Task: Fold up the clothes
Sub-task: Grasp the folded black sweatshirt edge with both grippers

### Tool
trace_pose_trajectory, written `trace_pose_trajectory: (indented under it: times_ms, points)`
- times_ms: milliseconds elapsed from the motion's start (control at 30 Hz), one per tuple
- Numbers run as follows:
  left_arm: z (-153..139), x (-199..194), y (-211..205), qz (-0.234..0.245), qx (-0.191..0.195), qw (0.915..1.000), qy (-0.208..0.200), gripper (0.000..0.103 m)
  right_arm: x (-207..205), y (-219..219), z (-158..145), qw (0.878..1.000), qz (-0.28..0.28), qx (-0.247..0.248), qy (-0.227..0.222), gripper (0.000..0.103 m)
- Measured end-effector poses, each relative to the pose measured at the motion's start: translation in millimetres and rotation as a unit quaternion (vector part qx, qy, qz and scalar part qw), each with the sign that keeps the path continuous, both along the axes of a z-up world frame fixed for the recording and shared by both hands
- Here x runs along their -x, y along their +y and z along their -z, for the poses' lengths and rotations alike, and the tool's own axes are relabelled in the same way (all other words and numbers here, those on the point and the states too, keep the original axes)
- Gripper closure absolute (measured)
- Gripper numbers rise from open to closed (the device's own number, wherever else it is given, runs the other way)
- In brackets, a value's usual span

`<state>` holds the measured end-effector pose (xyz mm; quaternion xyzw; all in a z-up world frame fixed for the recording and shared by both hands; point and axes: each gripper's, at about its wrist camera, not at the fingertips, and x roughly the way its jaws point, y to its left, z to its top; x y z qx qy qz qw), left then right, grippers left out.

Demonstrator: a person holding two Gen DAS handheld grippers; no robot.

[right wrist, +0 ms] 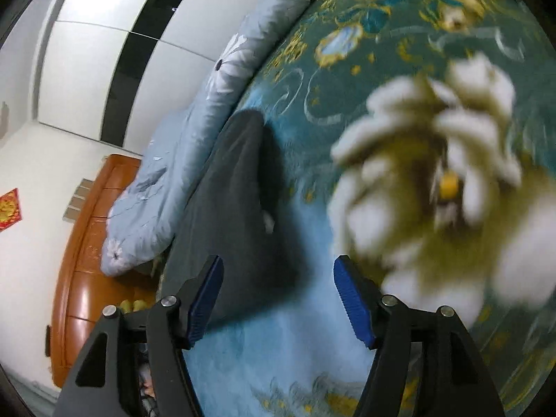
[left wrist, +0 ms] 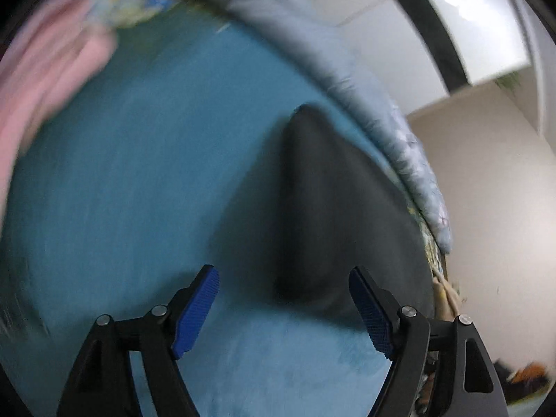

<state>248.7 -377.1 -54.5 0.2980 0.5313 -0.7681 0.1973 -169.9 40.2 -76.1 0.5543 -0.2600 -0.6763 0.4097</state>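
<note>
The left gripper (left wrist: 283, 307) hangs above the bed with its blue-padded fingers spread wide and nothing between them. Just beyond its fingertips lies the dark grey garment (left wrist: 333, 208), a folded piece of cloth resting on the teal blanket (left wrist: 139, 191); one corner of it points away from the camera, toward a rolled light blue quilt (left wrist: 347, 69) that runs along the far edge of the bed. The garment's right side reaches close to that quilt. At the upper left of this view a pink cloth (left wrist: 45, 80) lies on the blanket, well apart from the grey piece, though motion blur smears it so much that its shape is hard to make out.

The right gripper (right wrist: 278, 299) is likewise open, its blue pads set wide apart and holding nothing. From this side the dark grey garment (right wrist: 239, 215) sits just ahead of the left finger, lying flat on the teal blanket (right wrist: 312, 330) with its long edge beside the light blue quilt (right wrist: 180, 160), which carries a white flower print. A small pale spot, perhaps a label, shows near the garment's right edge. To the right, the blanket bears a large white and olive flower pattern (right wrist: 434, 187), heavily blurred. Beyond the quilt stands an orange-brown wooden headboard (right wrist: 83, 260) against a white wall (right wrist: 34, 173), with a red paper decoration (right wrist: 8, 208) stuck to the wall.
</note>
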Motion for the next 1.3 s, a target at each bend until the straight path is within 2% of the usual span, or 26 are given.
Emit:
trace_pose_trajectory:
  times_ms: [67, 167, 233, 300, 400, 500, 600, 633, 700, 733, 800, 900, 1100, 1300]
  points:
    - [6.4, -2.2, 6.8, -0.009, -0.012, 0.9998, 0.012, 0.022, -12.0, -3.1, 3.1, 1.0, 0.004, 0.012, -0.005, 0.036]
    - [9.0, 11.3, 11.2, 0.005, -0.04, 0.9985, 0.037, 0.022, -23.1, -27.8, 11.4, 0.998, -0.006, 0.04, -0.045, 0.036]
    - [16.8, 26.2, 11.0, 0.012, -0.069, 0.9967, 0.041, 0.022, -26.8, -40.7, 14.0, 0.999, 0.014, 0.034, -0.04, 0.036]
    - [16.2, 34.9, 11.6, 0.0, -0.059, 0.9976, 0.037, 0.022, -30.2, -47.7, 15.5, 0.998, 0.049, 0.03, -0.027, 0.036]
    - [16.8, 47.2, 12.2, -0.013, -0.057, 0.997, 0.051, 0.022, -29.6, -51.4, 17.5, 0.994, 0.087, 0.057, -0.023, 0.033]
    - [16.4, 58.2, 11.9, -0.021, -0.046, 0.9971, 0.057, 0.023, -25.5, -54.1, 18.5, 0.992, 0.101, 0.076, -0.025, 0.033]
    - [20.5, 59.8, 6.1, -0.037, -0.053, 0.9955, 0.07, 0.024, -21.2, -56.0, 19.0, 0.99, 0.108, 0.081, -0.029, 0.034]
    - [20.8, 56.2, 4.7, -0.043, -0.057, 0.9947, 0.074, 0.026, -19.7, -56.6, 19.2, 0.99, 0.11, 0.082, -0.03, 0.036]
    - [22.2, 53.1, 3.6, -0.043, -0.063, 0.9942, 0.076, 0.032, -16.8, -57.9, 19.5, 0.989, 0.115, 0.085, -0.033, 0.047]
    - [22.3, 53.1, 3.4, -0.041, -0.064, 0.9944, 0.073, 0.034, -16.6, -59.0, 18.9, 0.99, 0.116, 0.075, -0.032, 0.059]
    - [22.7, 53.2, 2.9, -0.036, -0.066, 0.9948, 0.069, 0.046, -16.7, -57.9, 17.6, 0.99, 0.111, 0.073, -0.035, 0.064]
    - [13.2, 51.1, 7.9, -0.037, -0.054, 0.9959, 0.063, 0.054, -27.0, -50.7, 8.7, 0.992, 0.096, 0.072, -0.028, 0.073]
    - [-9.6, 26.1, 26.1, -0.03, -0.042, 0.9967, 0.063, 0.058, -61.4, -29.6, -18.5, 0.996, 0.056, 0.066, 0.005, 0.077]
    - [-24.4, -46.2, 62.5, 0.002, -0.041, 0.997, 0.066, 0.059, -95.9, -8.5, -45.7, 0.997, 0.015, 0.06, 0.037, 0.078]
